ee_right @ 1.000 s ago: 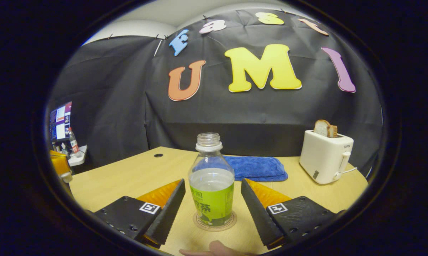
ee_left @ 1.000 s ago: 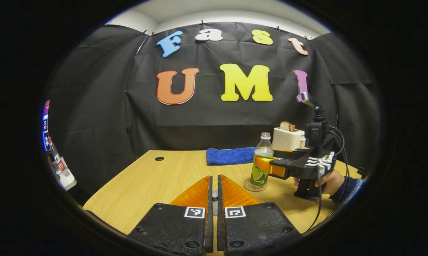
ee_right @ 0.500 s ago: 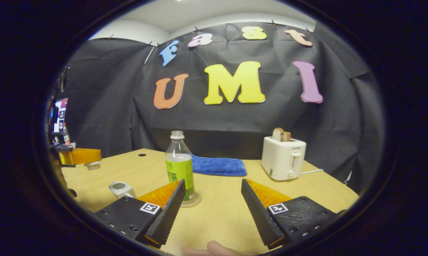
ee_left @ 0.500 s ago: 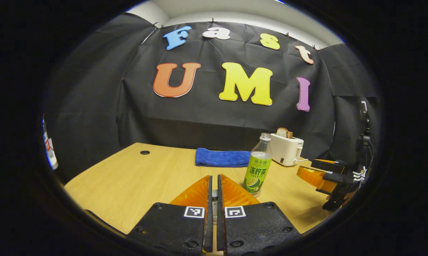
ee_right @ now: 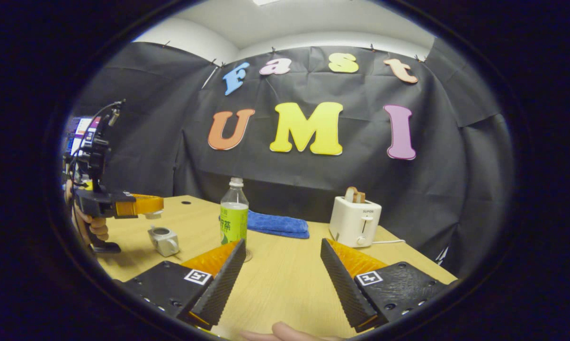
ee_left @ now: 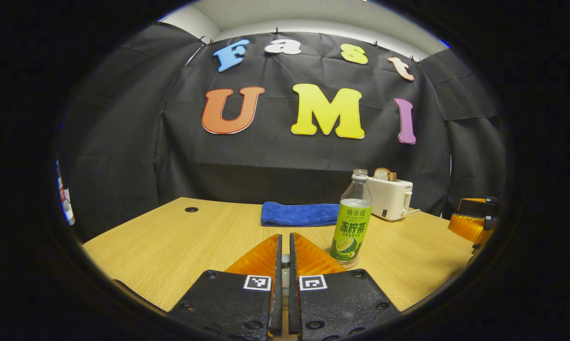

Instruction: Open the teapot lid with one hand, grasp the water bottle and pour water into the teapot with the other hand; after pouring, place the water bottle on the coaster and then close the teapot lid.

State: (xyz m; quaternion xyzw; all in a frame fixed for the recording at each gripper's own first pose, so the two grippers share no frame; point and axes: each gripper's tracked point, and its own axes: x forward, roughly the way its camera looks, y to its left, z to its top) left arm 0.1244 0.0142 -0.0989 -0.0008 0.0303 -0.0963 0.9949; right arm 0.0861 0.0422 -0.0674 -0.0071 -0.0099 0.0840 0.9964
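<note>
My right gripper (ee_right: pixel 281 265) is spread wide with nothing between its fingers, and the water bottle (ee_right: pixel 234 219) stands upright on its coaster (ee_right: pixel 247 255) ahead and a little to the left of it. Further left, the teapot (ee_right: pixel 163 239) sits open on the table (ee_right: pixel 285 279), with my left gripper (ee_right: pixel 147 204) held just above it, pinching the lid (ee_right: pixel 153 215). From the left gripper view its fingers (ee_left: pixel 285 265) are pressed almost together, the bottle just ahead and to their right.
</note>
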